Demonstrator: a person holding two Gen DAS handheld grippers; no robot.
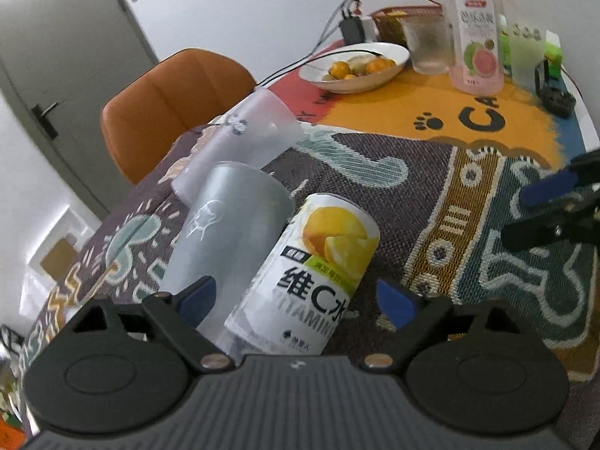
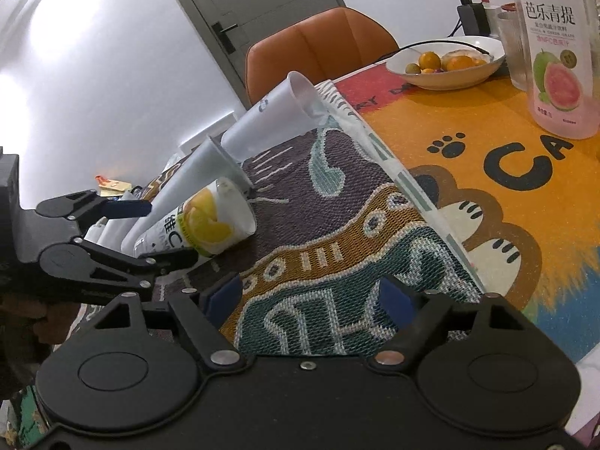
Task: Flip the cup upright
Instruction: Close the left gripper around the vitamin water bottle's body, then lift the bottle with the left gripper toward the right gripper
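Three items lie on their sides on a coarse woven tablecloth (image 2: 337,247) patterned in purple, teal and mustard. The grey frosted plastic cup (image 1: 228,236), smooth and tapered, rests just beside a vitamin C bottle (image 1: 315,270) with a glossy lemon label; the two appear to touch. A paler translucent cup (image 1: 247,142) lies beyond them, its mouth pointing away.

The left gripper (image 1: 296,300) has its blue-padded jaws spread wide on either side of the grey cup and bottle, gripping neither. The right gripper (image 2: 311,296) is likewise wide open over bare cloth, holding nothing.

Further back, a shallow white bowl (image 1: 393,65) holds oranges and smaller fruit. A ribbed clear glass (image 1: 427,45) and a guava juice bottle (image 1: 476,37) of pink liquid stand upright beside it. An orange padded chair (image 1: 168,112) sits at the table edge.
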